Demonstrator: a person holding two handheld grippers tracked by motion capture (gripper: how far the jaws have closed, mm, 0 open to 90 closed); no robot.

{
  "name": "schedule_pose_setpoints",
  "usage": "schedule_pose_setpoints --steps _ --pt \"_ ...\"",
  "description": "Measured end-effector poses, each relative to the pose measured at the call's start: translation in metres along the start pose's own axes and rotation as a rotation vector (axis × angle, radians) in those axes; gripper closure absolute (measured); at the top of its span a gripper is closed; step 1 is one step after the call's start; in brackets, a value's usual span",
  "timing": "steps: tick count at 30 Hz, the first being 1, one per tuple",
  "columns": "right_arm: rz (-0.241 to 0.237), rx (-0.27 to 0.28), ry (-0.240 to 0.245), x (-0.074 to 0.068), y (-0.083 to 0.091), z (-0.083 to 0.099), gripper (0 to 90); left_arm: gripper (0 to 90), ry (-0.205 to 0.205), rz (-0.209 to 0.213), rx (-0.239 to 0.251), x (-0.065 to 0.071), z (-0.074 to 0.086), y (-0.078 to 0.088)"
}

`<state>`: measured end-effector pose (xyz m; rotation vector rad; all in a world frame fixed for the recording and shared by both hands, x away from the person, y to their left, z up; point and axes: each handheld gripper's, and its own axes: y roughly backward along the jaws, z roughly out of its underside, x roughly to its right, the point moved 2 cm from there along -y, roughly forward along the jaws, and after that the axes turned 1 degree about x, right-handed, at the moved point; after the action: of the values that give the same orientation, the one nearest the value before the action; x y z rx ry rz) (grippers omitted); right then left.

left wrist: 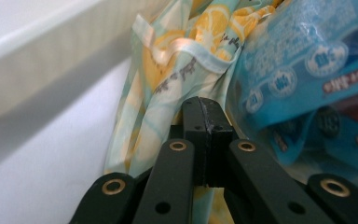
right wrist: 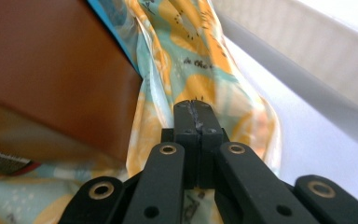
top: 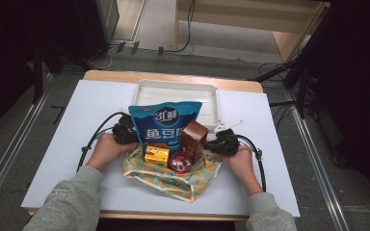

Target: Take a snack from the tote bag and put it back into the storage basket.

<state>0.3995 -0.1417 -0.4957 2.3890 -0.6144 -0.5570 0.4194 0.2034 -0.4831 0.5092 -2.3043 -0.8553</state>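
From the high view, a lemon-print bag (top: 173, 180) lies near the front of the white table (top: 53, 159). In it stand a big blue snack pack (top: 166, 122), a brown box (top: 194, 137), a small yellow box (top: 156, 156) and a red round thing (top: 179, 161). A white tray (top: 176, 91) sits just behind. The left gripper (top: 125, 134) is at the bag's left side and the right gripper (top: 220, 144) at its right.

In the left gripper view, the jaws are pressed together, with bag cloth (left wrist: 168, 70) right at the tips; I cannot tell if cloth is pinched.

In the right gripper view, the jaws are together too, against the bag (right wrist: 196, 60) beside the brown box (right wrist: 51, 65).

I think the job is handling the bag by its sides. Next, both hands should lift evenly so nothing tips out.
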Motion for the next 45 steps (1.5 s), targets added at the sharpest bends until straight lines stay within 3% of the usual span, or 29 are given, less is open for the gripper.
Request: schedule_pose_setpoints --steps 12,18,21,25,29,36,42,45 --pt "0.016 -0.019 -0.022 -0.004 0.014 0.009 90.0 90.0 0.035 0.002 -0.002 0.003 0.014 0.015" --pt "0.017 -0.028 -0.027 -0.007 0.024 0.013 90.0 89.1 0.034 0.016 -0.003 0.009 0.021 0.025" --pt "0.023 -0.028 -0.022 -0.008 0.026 0.012 90.0 86.0 0.031 0.004 -0.003 0.010 0.021 0.030" --pt "0.019 0.019 -0.027 -0.006 0.037 0.004 82.0 78.5 0.022 -0.003 0.037 0.013 0.017 0.040" --pt "0.029 0.023 -0.017 -0.006 0.039 0.000 76.0 71.4 -0.001 -0.006 0.024 0.019 0.015 0.044" --pt "0.041 0.050 -0.030 -0.005 0.045 -0.009 58.6 55.9 0.006 -0.003 0.039 0.022 0.013 0.054" --pt "0.032 0.062 -0.035 -0.004 0.051 -0.014 53.4 50.1 -0.022 -0.002 0.056 0.030 0.009 0.063" --pt "0.033 0.068 -0.045 -0.002 0.053 -0.014 52.4 48.7 -0.015 -0.003 0.056 0.032 0.009 0.065"
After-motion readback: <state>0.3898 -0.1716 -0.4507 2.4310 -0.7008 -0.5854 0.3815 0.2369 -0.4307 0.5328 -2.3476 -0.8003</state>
